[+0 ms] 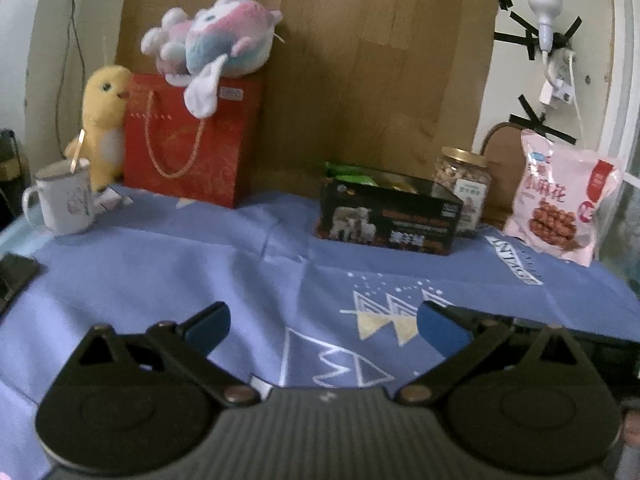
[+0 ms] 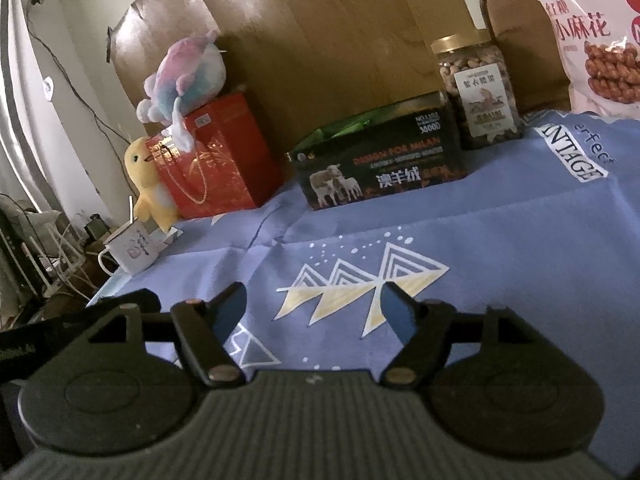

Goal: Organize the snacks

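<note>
A black open box [image 1: 388, 216] with sheep pictures stands at the back of the blue cloth, with green packets [image 1: 348, 174] inside; it also shows in the right wrist view [image 2: 380, 164]. A jar of nuts [image 1: 464, 184] with a gold lid stands to its right, also in the right wrist view [image 2: 476, 88]. A pink snack bag [image 1: 560, 196] leans further right, also in the right wrist view [image 2: 592, 36]. My left gripper [image 1: 324, 328] is open and empty above the cloth. My right gripper [image 2: 312, 312] is open and empty, well short of the box.
A red gift bag [image 1: 188, 140] with a pastel plush [image 1: 212, 44] on top stands back left, beside a yellow plush chick [image 1: 104, 120] and a white mug [image 1: 64, 200]. A cardboard sheet [image 1: 360, 60] backs the table. The blue patterned cloth [image 1: 200, 280] covers the table.
</note>
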The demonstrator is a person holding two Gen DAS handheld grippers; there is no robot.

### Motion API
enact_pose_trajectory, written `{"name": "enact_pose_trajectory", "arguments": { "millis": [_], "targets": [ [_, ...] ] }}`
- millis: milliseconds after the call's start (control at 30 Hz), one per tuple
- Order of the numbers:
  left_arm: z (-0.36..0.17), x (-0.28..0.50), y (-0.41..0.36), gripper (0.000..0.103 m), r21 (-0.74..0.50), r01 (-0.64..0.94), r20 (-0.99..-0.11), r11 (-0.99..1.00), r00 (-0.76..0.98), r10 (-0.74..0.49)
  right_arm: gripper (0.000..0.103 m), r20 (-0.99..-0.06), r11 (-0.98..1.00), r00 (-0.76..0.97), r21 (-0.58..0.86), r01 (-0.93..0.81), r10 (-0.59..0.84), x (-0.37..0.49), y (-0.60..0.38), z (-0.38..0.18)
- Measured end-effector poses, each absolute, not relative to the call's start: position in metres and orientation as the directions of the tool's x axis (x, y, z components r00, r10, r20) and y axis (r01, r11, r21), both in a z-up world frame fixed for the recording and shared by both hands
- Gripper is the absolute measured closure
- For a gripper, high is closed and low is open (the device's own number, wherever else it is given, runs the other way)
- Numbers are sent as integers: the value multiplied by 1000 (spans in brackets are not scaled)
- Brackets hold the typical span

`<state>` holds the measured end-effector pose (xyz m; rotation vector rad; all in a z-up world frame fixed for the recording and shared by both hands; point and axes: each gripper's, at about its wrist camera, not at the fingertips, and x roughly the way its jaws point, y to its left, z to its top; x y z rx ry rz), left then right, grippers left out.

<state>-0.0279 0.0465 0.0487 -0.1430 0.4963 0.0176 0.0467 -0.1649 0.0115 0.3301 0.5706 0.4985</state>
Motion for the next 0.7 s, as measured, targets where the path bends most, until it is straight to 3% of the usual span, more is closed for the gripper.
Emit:
{"name": "enact_pose_trajectory", "arguments": {
  "millis": [167,400,533,700],
  "targets": [
    [50,-26,37,0,-10,-98,-432,995,898,84,21,-431,846,744,409,-343,510,47,-164,11],
    [48,-32,10,0,255,-240,-285,937,907,310,13,-409,873,784,355,-334,467,45,-164,12],
    [52,-31,11,0,230,-224,-316,947,903,290,8,-394,871,788,347,-349,473,45,-165,13],
    [57,-30,23,0,157,-198,-432,967,867,248,4,-383,874,798,342,-345,465,44,-164,14]
  ]
}}
